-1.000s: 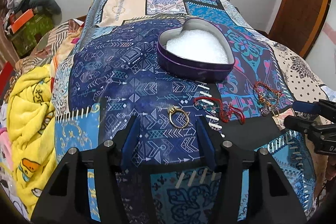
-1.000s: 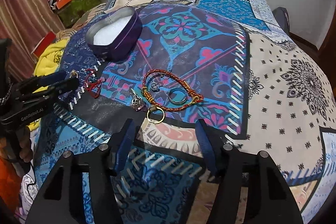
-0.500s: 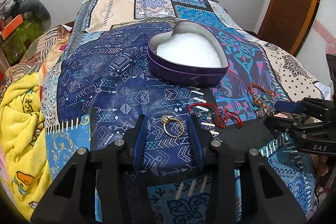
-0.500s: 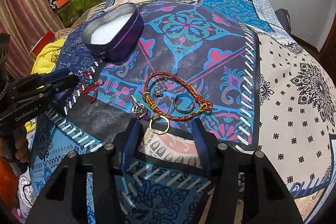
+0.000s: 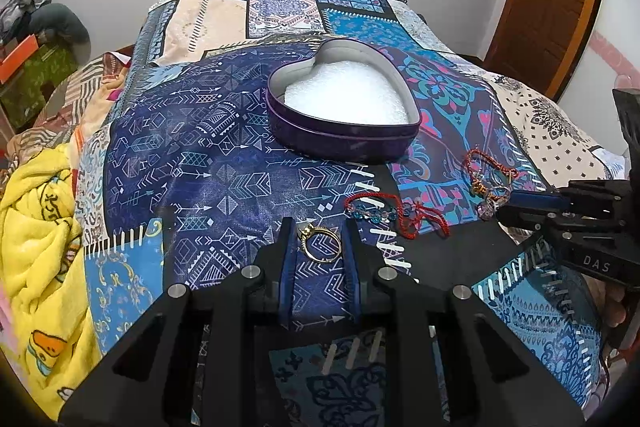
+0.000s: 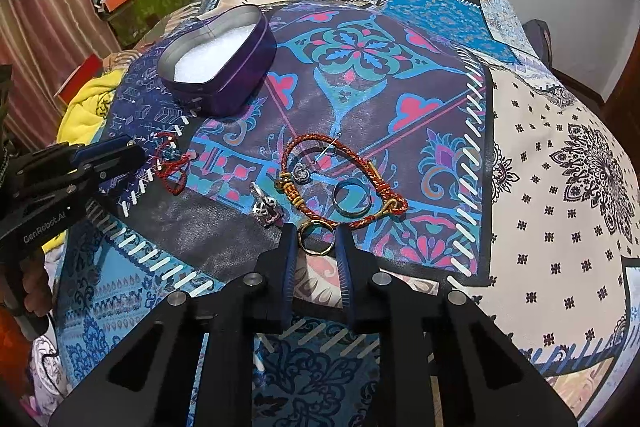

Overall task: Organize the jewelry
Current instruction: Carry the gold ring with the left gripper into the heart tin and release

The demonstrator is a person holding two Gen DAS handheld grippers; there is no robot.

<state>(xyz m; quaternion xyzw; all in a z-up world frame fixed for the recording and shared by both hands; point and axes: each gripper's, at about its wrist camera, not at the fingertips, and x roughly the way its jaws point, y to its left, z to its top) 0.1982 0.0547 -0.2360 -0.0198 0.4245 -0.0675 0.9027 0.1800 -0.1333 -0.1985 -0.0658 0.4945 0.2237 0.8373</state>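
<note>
Reading "DAS", "GenRobot.AI" on hand-held grippers

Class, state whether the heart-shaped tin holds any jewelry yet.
Empty of jewelry: the heart-shaped tin shows only white padding, lid off; the pieces lie on the bedspread.

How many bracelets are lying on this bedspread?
2. A red cord bracelet lies right of the left tool, in front of the heart-shaped tin. An orange braided bracelet lies just ahead of the right tool. None appear hidden.
</note>
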